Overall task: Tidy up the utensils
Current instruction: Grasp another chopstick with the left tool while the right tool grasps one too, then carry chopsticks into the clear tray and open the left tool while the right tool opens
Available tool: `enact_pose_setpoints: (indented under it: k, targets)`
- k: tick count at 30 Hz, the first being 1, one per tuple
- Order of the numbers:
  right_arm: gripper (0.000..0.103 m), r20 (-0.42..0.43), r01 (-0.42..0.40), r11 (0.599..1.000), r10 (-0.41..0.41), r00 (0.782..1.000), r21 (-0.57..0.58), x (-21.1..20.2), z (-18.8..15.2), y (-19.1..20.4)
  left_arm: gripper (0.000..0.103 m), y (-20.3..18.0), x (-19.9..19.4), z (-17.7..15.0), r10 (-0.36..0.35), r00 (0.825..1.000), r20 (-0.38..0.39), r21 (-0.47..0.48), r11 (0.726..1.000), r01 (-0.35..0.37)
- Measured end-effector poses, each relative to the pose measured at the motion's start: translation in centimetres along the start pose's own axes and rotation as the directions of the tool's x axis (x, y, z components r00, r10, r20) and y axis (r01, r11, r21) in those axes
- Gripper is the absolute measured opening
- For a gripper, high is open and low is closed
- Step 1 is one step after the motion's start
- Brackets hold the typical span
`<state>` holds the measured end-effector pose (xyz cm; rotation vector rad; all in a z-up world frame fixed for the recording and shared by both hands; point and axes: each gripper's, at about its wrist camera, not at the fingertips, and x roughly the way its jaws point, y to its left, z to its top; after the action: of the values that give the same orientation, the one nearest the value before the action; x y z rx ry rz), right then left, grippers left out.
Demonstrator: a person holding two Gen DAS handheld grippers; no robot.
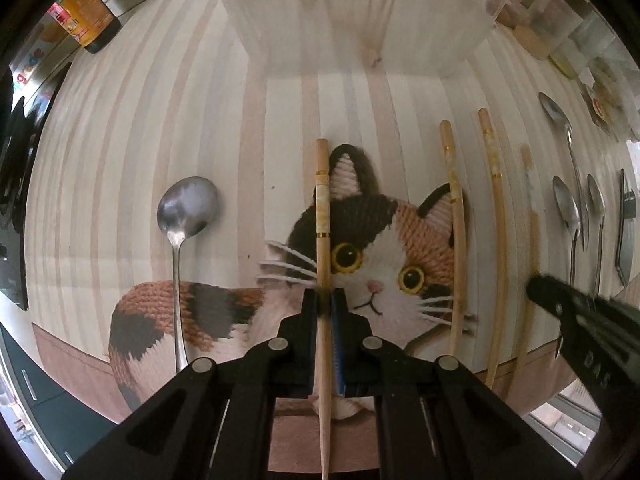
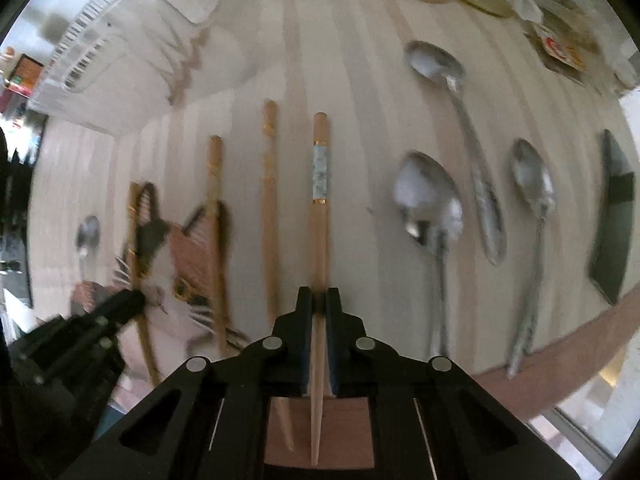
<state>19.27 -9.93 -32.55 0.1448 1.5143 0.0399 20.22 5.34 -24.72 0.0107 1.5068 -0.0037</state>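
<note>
Now we pinch one pale wooden chopstick (image 1: pixel 322 216) in the left gripper (image 1: pixel 325 300), another (image 2: pixel 320 208) in the right gripper (image 2: pixel 319 300). Next we judge both need lifting off the striped counter (image 1: pixel 160 120) together.

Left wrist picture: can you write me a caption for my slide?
Left tongs pinch a wooden chopstick lying across a cat picture on the striped table.

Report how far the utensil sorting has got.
Done: nothing visibly sorted; the clear container at the table's far side looks nearly empty. In hand: the left gripper is shut on one chopstick lying over the cat picture, and the right gripper is shut on another chopstick. Left: two more chopsticks between them, plus four spoons still loose on the table.
</note>
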Motion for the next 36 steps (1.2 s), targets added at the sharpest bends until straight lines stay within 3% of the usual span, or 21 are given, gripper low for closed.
enact_pose_setpoints:
  k: [4,12,22,26,31,36]
  targets:
    - [0.007,-0.025,0.044,0.999,-0.044,0.999,-0.031,0.2,-1.9,-1.1,0.005,0.5,0.1,-0.8,-0.007,1.000,0.003,-0.005,1.000,0.007]
    - [0.008,-0.037,0.111,0.993,-0.112,0.993,-0.049,1.1,-2.5,-0.5,0.005,0.4,0.2,-0.6,-0.008,1.000,0.000,-0.004,1.000,0.008]
    - [0.008,-0.031,0.127,0.991,-0.128,0.991,-0.050,1.0,-2.1,0.0,0.005,0.6,0.1,-0.4,-0.005,1.000,-0.001,0.002,1.000,0.005]
    - [0.007,-0.028,0.092,0.996,-0.093,0.995,-0.017,1.0,-2.2,0.1,0.004,0.3,-0.1,-1.2,-0.013,1.000,0.002,0.009,1.000,0.013]
    - [0.007,0.043,0.015,1.000,-0.016,0.999,0.024,-2.5,-1.7,0.0,0.004,0.1,-6.0,-1.8,-0.028,0.993,0.113,0.047,0.999,0.023]
    - [0.007,0.171,-0.072,0.997,0.071,0.983,-0.001,-9.0,1.1,2.1,0.004,0.9,-14.5,-0.5,-0.093,0.961,0.261,0.055,0.995,0.082]
